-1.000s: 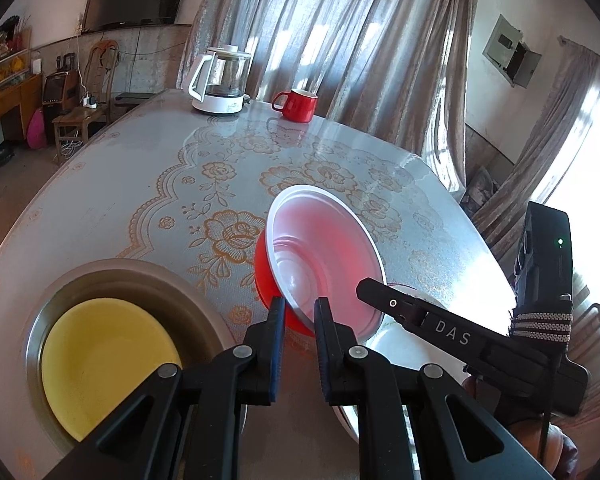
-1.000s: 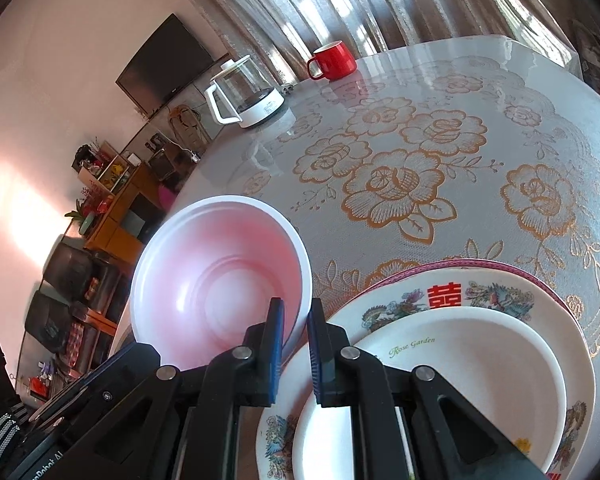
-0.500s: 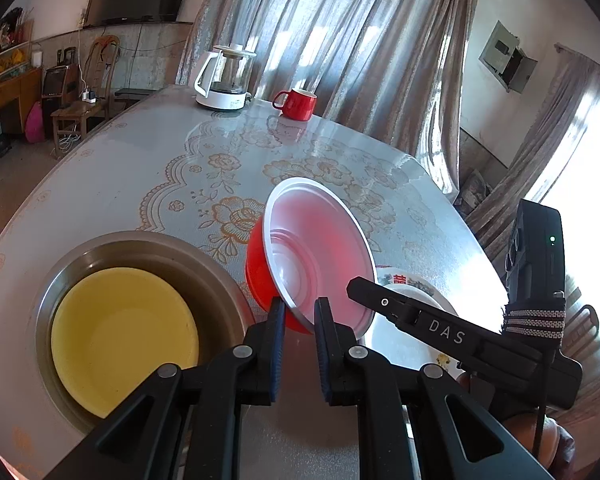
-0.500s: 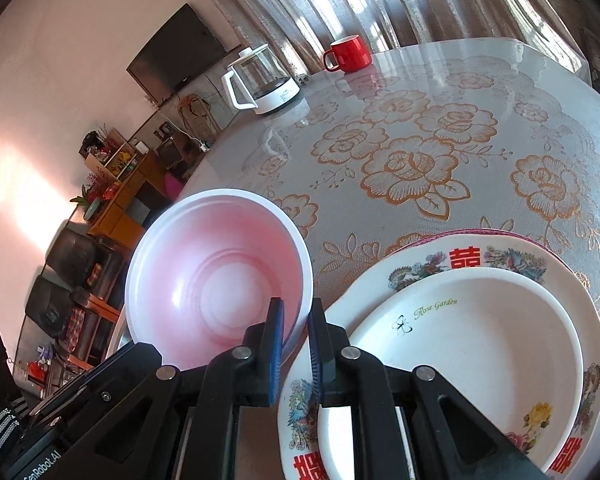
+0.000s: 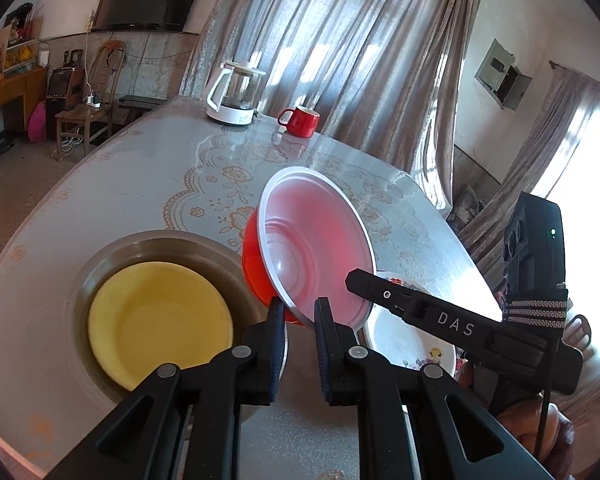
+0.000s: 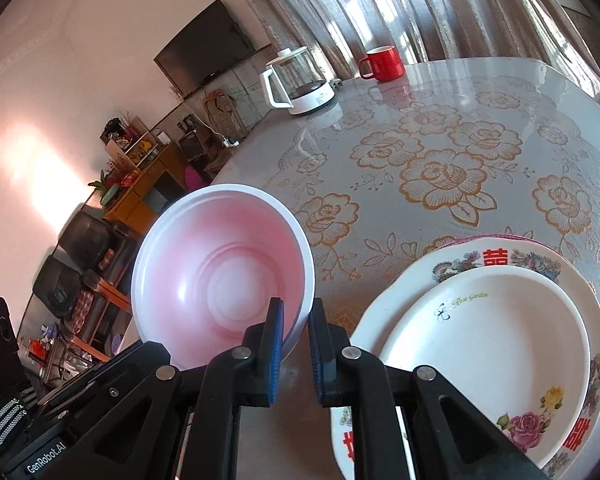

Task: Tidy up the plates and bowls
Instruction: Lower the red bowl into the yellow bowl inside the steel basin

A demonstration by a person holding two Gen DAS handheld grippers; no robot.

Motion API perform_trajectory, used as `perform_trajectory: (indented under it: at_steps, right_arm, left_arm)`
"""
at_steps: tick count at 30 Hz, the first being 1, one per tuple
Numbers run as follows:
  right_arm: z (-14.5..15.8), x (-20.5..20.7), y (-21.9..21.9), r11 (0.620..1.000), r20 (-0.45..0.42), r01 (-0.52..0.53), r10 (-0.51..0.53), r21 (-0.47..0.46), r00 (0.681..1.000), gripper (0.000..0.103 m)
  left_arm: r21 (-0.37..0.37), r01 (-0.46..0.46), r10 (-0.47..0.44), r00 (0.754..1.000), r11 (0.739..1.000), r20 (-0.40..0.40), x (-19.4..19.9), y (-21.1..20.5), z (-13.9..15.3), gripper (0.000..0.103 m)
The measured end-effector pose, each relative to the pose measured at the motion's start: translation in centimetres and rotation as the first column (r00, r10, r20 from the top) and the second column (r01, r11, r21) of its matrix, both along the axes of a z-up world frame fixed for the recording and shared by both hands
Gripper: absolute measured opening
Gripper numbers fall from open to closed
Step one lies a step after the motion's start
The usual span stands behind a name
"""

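A red bowl with a white inside (image 5: 316, 256) is held tilted above the table; it also shows in the right wrist view (image 6: 224, 280). My left gripper (image 5: 299, 308) is shut on its near rim. My right gripper (image 6: 296, 312) is shut on the rim too, and its arm (image 5: 452, 324) crosses the left wrist view. A yellow plate (image 5: 160, 320) lies in a metal basin (image 5: 140, 244) to the left. A small white plate (image 6: 488, 340) lies on a larger patterned plate (image 6: 500, 256) to the right.
A glass kettle (image 5: 236, 96) and a red mug (image 5: 300, 120) stand at the far side of the round table (image 6: 440, 148) with a floral cloth. Curtains hang behind. A chair and cabinets stand at the left of the room.
Both grippers have lifted the red bowl higher and drawn it back a little. The basin and the stacked plates now sit lower in view.
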State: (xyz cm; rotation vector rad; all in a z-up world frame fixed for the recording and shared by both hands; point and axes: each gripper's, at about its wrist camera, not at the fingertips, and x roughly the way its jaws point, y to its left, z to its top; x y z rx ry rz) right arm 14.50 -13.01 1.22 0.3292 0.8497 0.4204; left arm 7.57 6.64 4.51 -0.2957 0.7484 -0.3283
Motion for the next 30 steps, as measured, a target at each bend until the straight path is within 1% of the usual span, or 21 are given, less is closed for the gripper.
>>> perform_trajectory:
  at_steps: [6, 10, 14, 18, 21, 30]
  right_arm:
    - [1.3, -0.2, 3.1, 0.996, 0.035, -0.09, 0.09, -0.005, 0.995, 0.011]
    - [1.5, 0.1, 5.1, 0.99, 0.042, -0.141, 0.141, -0.002, 0.989, 0.011]
    - [1.5, -0.1, 6.8, 0.983, 0.043, -0.182, 0.182, -0.002, 0.982, 0.011]
    - [1.0, -0.1, 7.9, 0.977, 0.027, -0.213, 0.213, -0.012, 0.977, 0.011]
    - [0.1, 0.0, 8.8, 0.972, -0.003, -0.235, 0.235, -0.017, 0.972, 0.012]
    - [-1.8, 0.0, 10.0, 0.962, -0.071, -0.27, 0.267, -0.045, 0.961, 0.013]
  left_arm:
    - [-0.026, -0.041, 0.042, 0.999, 0.999, 0.008, -1.1, 2.8, 0.4, 0.015]
    - [-0.041, -0.079, 0.079, 0.997, 0.996, 0.009, -1.7, 4.7, 0.5, 0.015]
    - [-0.057, -0.111, 0.111, 0.994, 0.992, -0.007, -2.0, 6.3, 0.1, 0.015]
    - [-0.054, -0.139, 0.138, 0.99, 0.989, -0.03, -2.2, 7.1, -0.7, 0.014]
    - [-0.053, -0.154, 0.152, 0.987, 0.987, -0.051, -2.3, 7.6, -1.3, 0.014]
    - [-0.039, -0.175, 0.17, 0.98, 0.984, -0.106, -2.2, 8.3, -3.2, 0.015]
